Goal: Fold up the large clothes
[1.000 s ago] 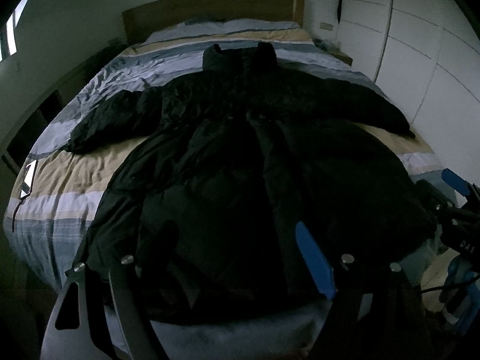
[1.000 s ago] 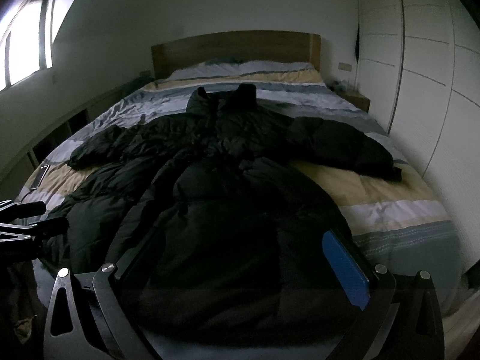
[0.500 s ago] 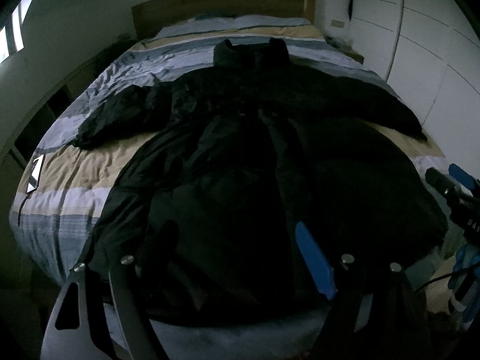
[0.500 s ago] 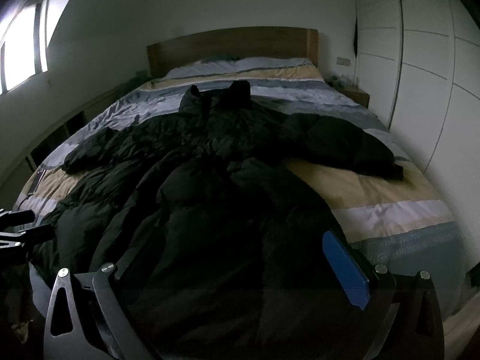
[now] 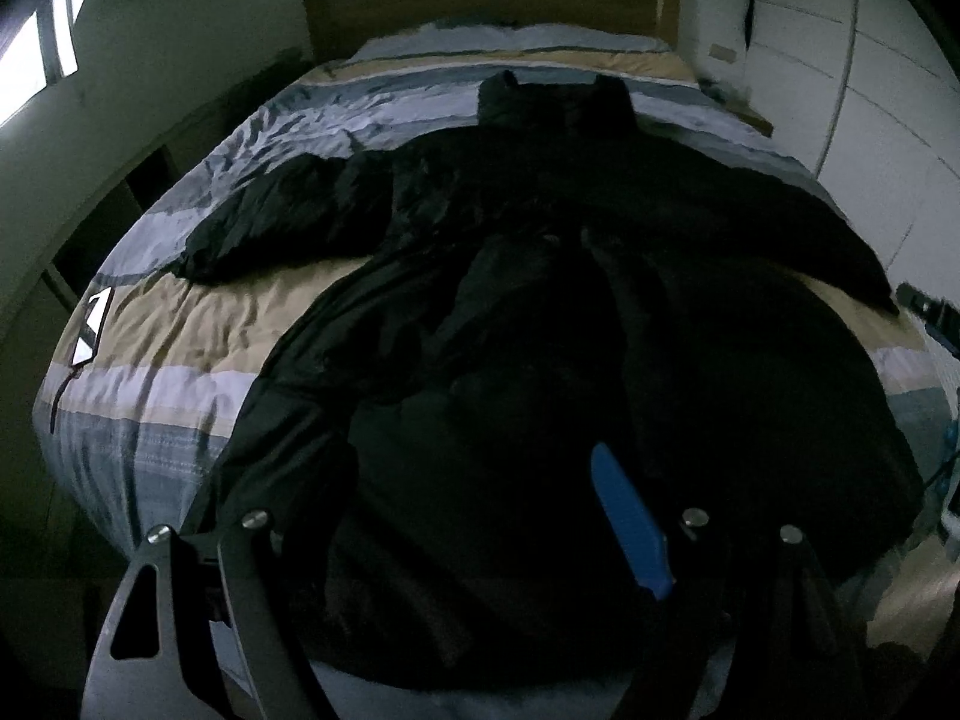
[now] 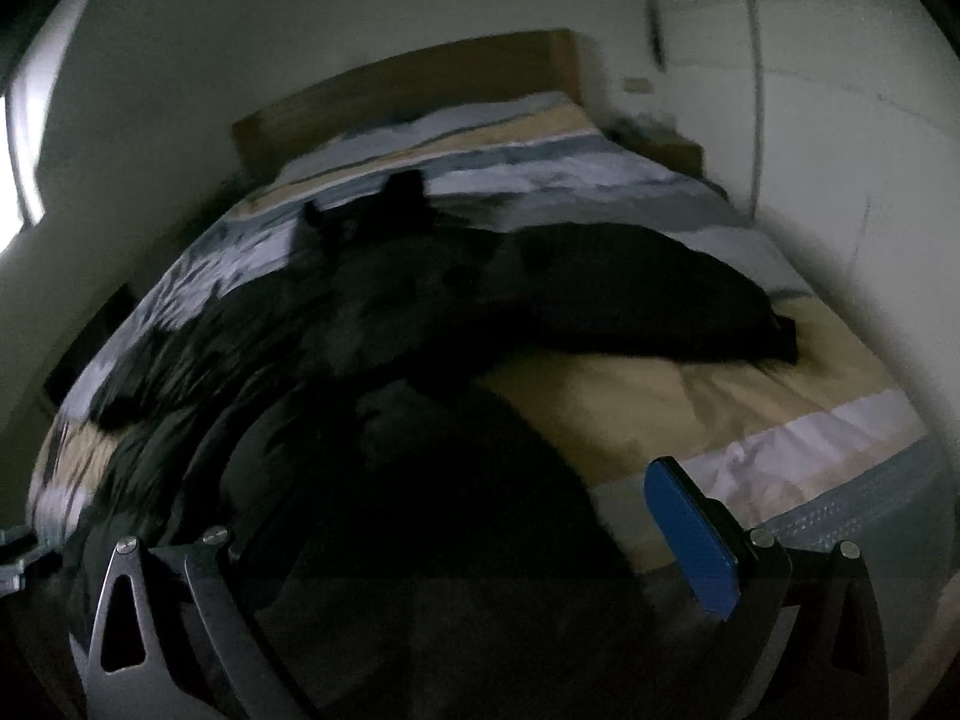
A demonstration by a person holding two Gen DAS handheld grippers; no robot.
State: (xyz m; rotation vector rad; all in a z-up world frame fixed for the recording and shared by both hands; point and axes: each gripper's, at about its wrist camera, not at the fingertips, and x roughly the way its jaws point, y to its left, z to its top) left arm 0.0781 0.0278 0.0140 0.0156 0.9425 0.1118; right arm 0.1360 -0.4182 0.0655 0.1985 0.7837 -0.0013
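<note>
- Coat (image 5: 540, 312), a long black padded one, lies spread face up on a striped bed (image 5: 180, 348), collar toward the wooden headboard (image 5: 480, 6) and hem hanging at the near edge.
- Both sleeves are out to the sides: one sleeve (image 5: 270, 228) rests on the grey and tan stripes, the other sleeve (image 6: 648, 300) reaches toward the far side of the mattress.
- Left gripper (image 5: 456, 516) hovers over the hem with its jaws wide apart and nothing between them; only its blue pad (image 5: 624, 528) stands out against the dark cloth.
- Right gripper (image 6: 474, 528) is also spread wide and empty, above the coat's lower corner where black fabric meets bare bedding; its view is smeared by motion.
- Folding looks not yet begun, judging by the flat, fully spread garment.
- Risk: in this dim light the black hem barely reads against itself, so a pinch could catch one layer only, or bedding with it, and drag the cover up.
- Risk: the puffy, slippery shell may slide out of a shallow bite, leaving a lopsided fold.
- A phone (image 5: 90, 324) lies at the bed's edge, well apart from the coat; a dragged cover could tip it off.
- White wardrobe doors (image 5: 888, 90) close in one side and a window (image 5: 36, 54) lights the other; nothing lies on the coat itself.
</note>
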